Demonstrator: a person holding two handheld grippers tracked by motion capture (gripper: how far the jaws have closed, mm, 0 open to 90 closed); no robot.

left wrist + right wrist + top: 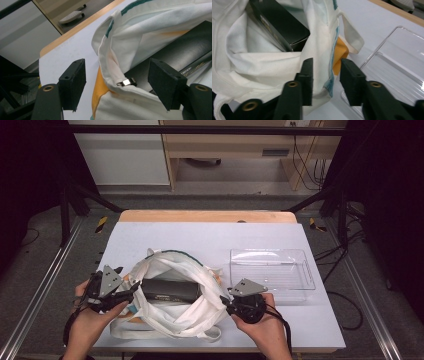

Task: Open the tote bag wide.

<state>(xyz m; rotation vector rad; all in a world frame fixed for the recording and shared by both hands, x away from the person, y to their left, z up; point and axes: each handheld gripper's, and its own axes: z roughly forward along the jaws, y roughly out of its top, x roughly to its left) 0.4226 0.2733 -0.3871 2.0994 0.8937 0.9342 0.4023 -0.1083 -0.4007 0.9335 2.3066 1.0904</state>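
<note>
high view: black box (167,290) lies crosswise in the white bag (172,317), between both tongs; left tongs (121,287) gape astride the rim, right tongs (226,302) apart around its edge.

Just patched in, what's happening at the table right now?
A person is working a white cloth bag with a gripper in each hand. The left gripper is wide open, its jaws straddling the bag's rim by a small metal ring. The right gripper has the opposite rim between its jaws, which are not fully closed. A black box lies inside the open bag. A clear plastic tray sits on the table to the right.
</note>
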